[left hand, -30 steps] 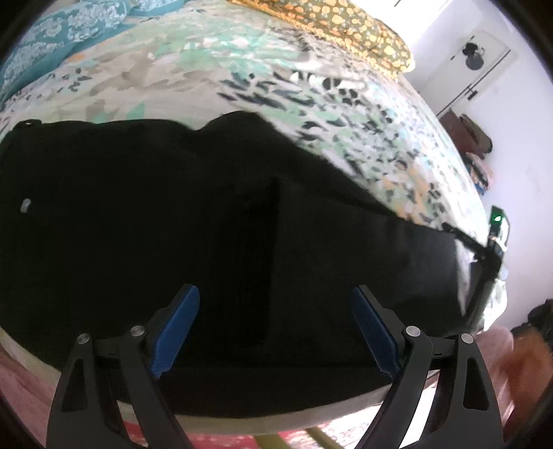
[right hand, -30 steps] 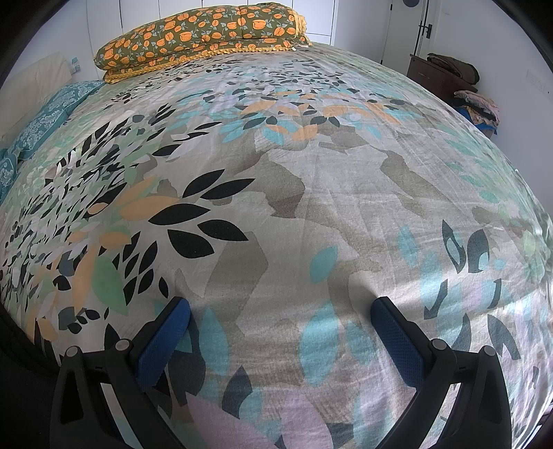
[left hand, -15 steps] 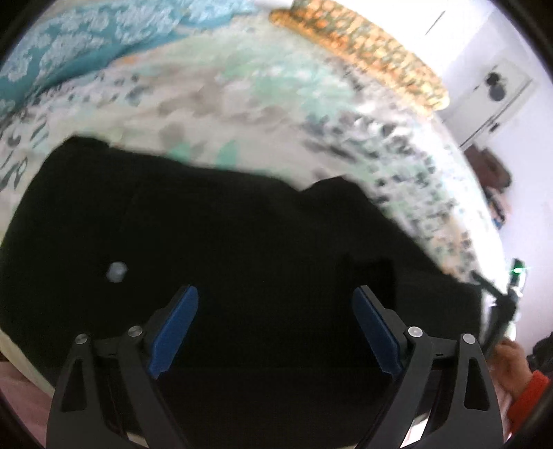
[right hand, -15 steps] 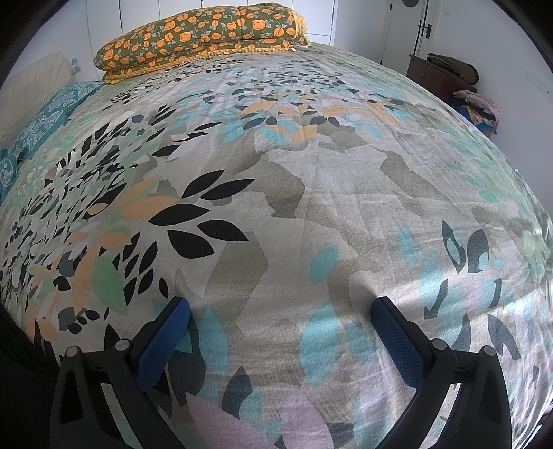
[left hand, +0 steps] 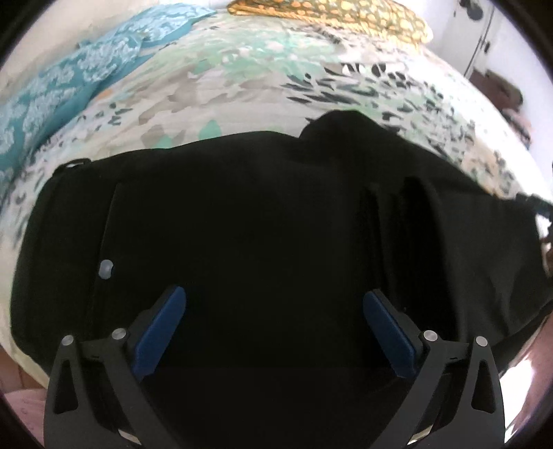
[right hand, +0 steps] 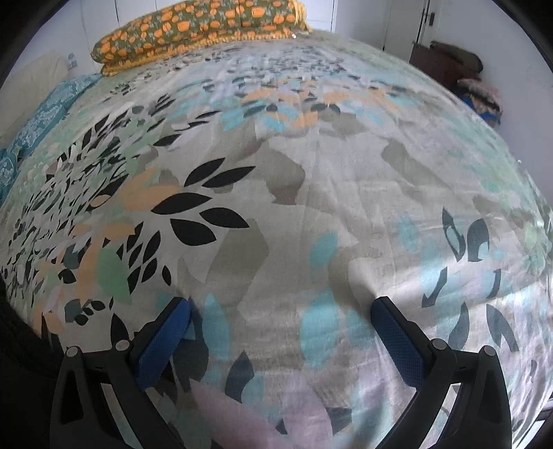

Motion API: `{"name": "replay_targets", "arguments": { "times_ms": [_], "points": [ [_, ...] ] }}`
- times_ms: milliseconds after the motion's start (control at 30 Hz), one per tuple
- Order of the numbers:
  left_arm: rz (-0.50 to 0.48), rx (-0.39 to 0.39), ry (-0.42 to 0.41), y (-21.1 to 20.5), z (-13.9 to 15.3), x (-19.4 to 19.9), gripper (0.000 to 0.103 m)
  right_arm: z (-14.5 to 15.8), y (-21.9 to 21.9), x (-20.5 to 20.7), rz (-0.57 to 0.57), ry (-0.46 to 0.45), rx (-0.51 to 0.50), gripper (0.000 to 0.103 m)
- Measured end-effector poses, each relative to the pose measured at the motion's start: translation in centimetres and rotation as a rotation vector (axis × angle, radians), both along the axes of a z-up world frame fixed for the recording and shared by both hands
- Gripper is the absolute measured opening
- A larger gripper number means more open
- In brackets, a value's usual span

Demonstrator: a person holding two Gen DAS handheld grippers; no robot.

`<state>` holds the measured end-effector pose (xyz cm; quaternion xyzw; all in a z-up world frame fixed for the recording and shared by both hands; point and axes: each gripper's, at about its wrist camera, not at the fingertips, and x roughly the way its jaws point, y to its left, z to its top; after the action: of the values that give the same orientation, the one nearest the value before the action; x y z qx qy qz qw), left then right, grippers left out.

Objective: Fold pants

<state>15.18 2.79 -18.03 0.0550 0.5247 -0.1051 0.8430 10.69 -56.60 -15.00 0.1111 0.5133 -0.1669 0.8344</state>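
Two grippers show, one in each view, and both have blue pads on black fingers. No words or labels can be read anywhere.

Up close in the left wrist view, the left gripper (left hand: pixel 274 331) points steeply down over the black pants (left hand: pixel 262 221). Its jaws are opening and stand far apart. Only flat black cloth lies under the gap, and the blue pads (left hand: pixel 159 331) do not pinch any of it. The pants lie spread across the near part of the bed, close to its edge. A small pale button (left hand: pixel 105 268) sits on the cloth to the left of the left pad. A few long folds run through the cloth to the right. At the far right edge of this view, a small dark part of the other tool pokes in, too blurry to tell more.

In the right wrist view, the right gripper (right hand: pixel 280 331) also tips down, over the bare leafy bedsheet (right hand: pixel 311 193). Its jaws are wide apart with nothing between them. A dark edge at the far left may be the pants, but I cannot tell.

Farther back, a teal patterned pillow (left hand: pixel 65 89) lies on the left side. At the very back lies an orange flowered pillow (right hand: pixel 193 31). Off to the right, a dark piece of furniture (right hand: pixel 446 62) stands by the white wall with some clothes piled near it.
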Motion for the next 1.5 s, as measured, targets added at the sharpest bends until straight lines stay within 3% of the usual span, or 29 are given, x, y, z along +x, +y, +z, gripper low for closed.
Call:
{"name": "replay_targets", "arguments": {
  "times_ms": [133, 267, 433, 600, 667, 800, 900, 1067, 1167, 1267, 1367, 1400, 1467, 1500],
  "points": [
    [0.008, -0.044, 0.012, 0.6, 0.1, 0.3, 0.102, 0.4, -0.6, 0.0, -0.031, 0.01, 0.053, 0.103],
    [0.015, -0.068, 0.014, 0.8, 0.2, 0.4, 0.102, 1.9, -0.4, -1.4, -0.078, 0.062, 0.001, 0.103],
    [0.062, -0.113, 0.001, 1.7, 1.7, 0.7, 0.101, 7.2, 1.7, -6.9, -0.111, -0.148, 0.051, 0.103],
    [0.227, -0.35, -0.121, 8.8, 6.9, 2.2, 0.101, 10.7, 6.6, -12.3, -0.051, -0.292, 0.112, 0.103],
    [0.275, -0.387, -0.091, 12.1, 7.2, 4.1, 0.101, 11.3, 9.1, -13.6, -0.002, -0.312, 0.097, 0.103],
    [0.35, -0.339, 0.004, 17.9, 6.2, 7.1, 0.101, 11.8, 13.4, -13.6, 0.124, -0.287, 0.113, 0.103],
    [0.353, -0.392, 0.122, 20.7, 4.1, 8.0, 0.1, 12.1, 15.1, -13.5, 0.17, -0.302, 0.11, 0.103],
    [0.286, -0.361, 0.219, 20.3, 1.4, 7.6, 0.1, 11.6, 15.8, -13.2, 0.177, -0.304, 0.14, 0.103],
    [0.224, -0.423, 0.272, 18.8, 0.1, 7.4, 0.1, 11.4, 15.3, -13.6, 0.158, -0.303, 0.147, 0.103],
    [0.196, -0.389, 0.274, 17.6, -0.3, 7.3, 0.1, 11.2, 14.5, -14.0, 0.138, -0.303, 0.168, 0.103],
    [0.234, -0.484, 0.281, 18.5, 0.0, 7.4, 0.1, 11.2, 13.9, -14.4, 0.117, -0.317, 0.189, 0.103],
    [0.26, -0.533, 0.284, 19.0, 0.1, 7.3, 0.098, 11.3, 13.6, -14.5, 0.109, -0.325, 0.197, 0.103],
    [0.3, -0.567, 0.283, 19.7, 0.3, 7.2, 0.085, 11.4, 13.2, -14.7, 0.096, -0.341, 0.213, 0.103],
    [0.329, -0.561, 0.283, 20.0, 0.5, 7.1, 0.064, 11.4, 13.1, -14.7, 0.092, -0.345, 0.219, 0.103]
  ]
}}
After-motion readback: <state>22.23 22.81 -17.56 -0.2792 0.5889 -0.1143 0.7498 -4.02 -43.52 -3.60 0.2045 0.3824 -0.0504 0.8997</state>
